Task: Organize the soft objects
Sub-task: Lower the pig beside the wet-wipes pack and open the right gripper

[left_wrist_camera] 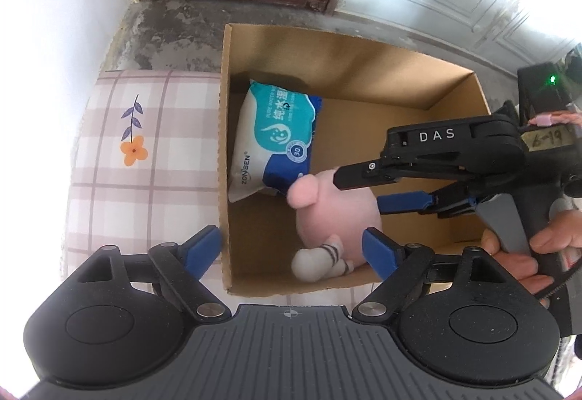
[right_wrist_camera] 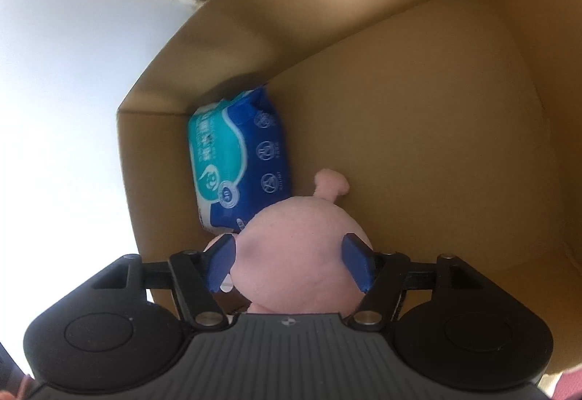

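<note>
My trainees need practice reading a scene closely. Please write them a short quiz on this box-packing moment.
1. True or false: the wipes lie outside the box.
2. Which gripper has the plush between its fingers? A) left B) right C) neither
3. Fill in: the left gripper is ____ and holds nothing.

Key:
1. False; they lie inside, against a wall.
2. B, the right gripper.
3. open
</note>
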Demonstrator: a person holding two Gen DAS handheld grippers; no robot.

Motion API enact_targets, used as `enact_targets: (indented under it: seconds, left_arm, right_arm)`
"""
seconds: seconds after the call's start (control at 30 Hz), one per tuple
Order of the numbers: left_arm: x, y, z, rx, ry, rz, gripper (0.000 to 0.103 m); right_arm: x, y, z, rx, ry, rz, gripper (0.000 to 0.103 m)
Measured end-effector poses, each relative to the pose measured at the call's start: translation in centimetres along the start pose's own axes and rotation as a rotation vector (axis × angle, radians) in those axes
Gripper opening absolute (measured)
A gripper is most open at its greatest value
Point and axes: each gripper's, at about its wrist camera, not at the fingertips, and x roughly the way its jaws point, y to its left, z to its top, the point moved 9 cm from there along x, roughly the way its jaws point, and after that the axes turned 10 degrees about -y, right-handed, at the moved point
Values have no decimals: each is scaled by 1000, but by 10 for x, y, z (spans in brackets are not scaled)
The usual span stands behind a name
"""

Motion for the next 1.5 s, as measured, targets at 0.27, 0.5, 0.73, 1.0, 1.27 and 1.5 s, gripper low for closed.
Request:
enact_targets:
  seconds: [0.27,0.5,0.73,1.0,1.27,1.5]
  left_arm:
    - [-8,4,3,-32,-9,-1,82]
    - [-26,11,-2,-61,-2,31,82]
    - [-32,21,-11,-98,1,53,82]
    - [-38,29,-16,-123,-20,54,82]
    - [-46,31,-15,-178,-44,6,82]
    - [-49,32,-16,-203,-60,10,82]
  right_arm:
    - [-16,-8,7,25,-54,-60,71]
    - [-13,18,-1,-186,-7,-152,97]
    - [22,54,-31,-475,49,-302,102]
    - [27,25,-37,-473,38,-362,78]
    - [-34,10,-11,-280,35,113,78]
    - [-20,38,-18,-211,301,474,80]
